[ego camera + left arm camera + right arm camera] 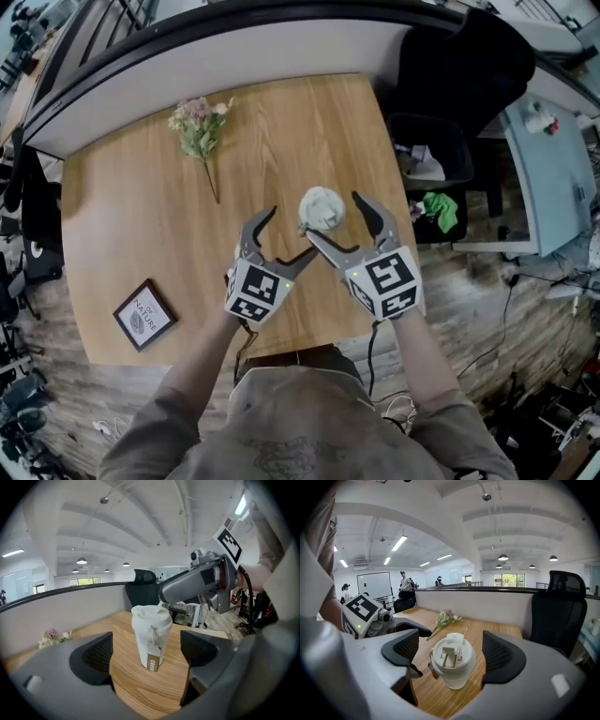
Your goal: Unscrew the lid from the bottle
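A white bottle with a flip-top lid and a brown tag stands upright on the wooden table, near its right side. My right gripper is open, and its jaws flank the lid from above with a gap on each side. My left gripper is open too, low at the bottle's left. In the left gripper view the bottle stands just ahead between the jaws, untouched. The right gripper's grey finger reaches over the bottle's top.
A sprig of dried flowers lies at the table's far side. A small framed picture sits near the front left corner. A black bin and a black office chair stand beyond the table's right edge. A curved partition borders the far edge.
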The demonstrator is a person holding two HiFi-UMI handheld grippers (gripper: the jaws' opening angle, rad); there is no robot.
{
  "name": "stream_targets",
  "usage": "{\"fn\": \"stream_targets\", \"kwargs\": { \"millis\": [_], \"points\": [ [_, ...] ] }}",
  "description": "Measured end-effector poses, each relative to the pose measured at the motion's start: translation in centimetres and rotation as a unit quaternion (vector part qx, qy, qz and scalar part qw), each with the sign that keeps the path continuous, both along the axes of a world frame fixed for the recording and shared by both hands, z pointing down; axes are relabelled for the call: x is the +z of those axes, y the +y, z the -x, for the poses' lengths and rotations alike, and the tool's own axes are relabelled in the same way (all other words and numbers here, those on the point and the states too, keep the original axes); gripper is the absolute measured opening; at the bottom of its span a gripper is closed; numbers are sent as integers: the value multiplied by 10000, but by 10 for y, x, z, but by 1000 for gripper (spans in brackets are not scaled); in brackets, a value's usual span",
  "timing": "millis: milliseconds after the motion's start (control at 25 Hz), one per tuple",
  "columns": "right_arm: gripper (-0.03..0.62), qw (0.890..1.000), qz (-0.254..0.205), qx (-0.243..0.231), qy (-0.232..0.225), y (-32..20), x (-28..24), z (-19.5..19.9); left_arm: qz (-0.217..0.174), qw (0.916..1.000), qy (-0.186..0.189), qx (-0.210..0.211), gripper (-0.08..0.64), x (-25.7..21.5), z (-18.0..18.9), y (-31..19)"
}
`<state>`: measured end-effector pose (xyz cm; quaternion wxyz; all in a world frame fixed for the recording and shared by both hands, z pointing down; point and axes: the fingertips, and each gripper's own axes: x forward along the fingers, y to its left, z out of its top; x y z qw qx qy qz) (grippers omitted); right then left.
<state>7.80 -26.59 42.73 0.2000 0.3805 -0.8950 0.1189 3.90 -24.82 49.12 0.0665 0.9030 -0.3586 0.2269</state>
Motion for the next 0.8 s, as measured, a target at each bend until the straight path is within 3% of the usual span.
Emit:
{"fn": "stream_targets", "kwargs": {
  "millis": [440,680,800],
  "points": [
    [419,9998,145,72,75,-15,52,12,32,9989,313,344,451,63,-34,-24],
    [419,9998,-15,181,29,-20,56,13,-213,9959,489,730,360,66,-46,-25],
    [419,9999,-14,106,17,-19,55,12,-204,9955,508,776,354,65,-47,-24]
  ]
}}
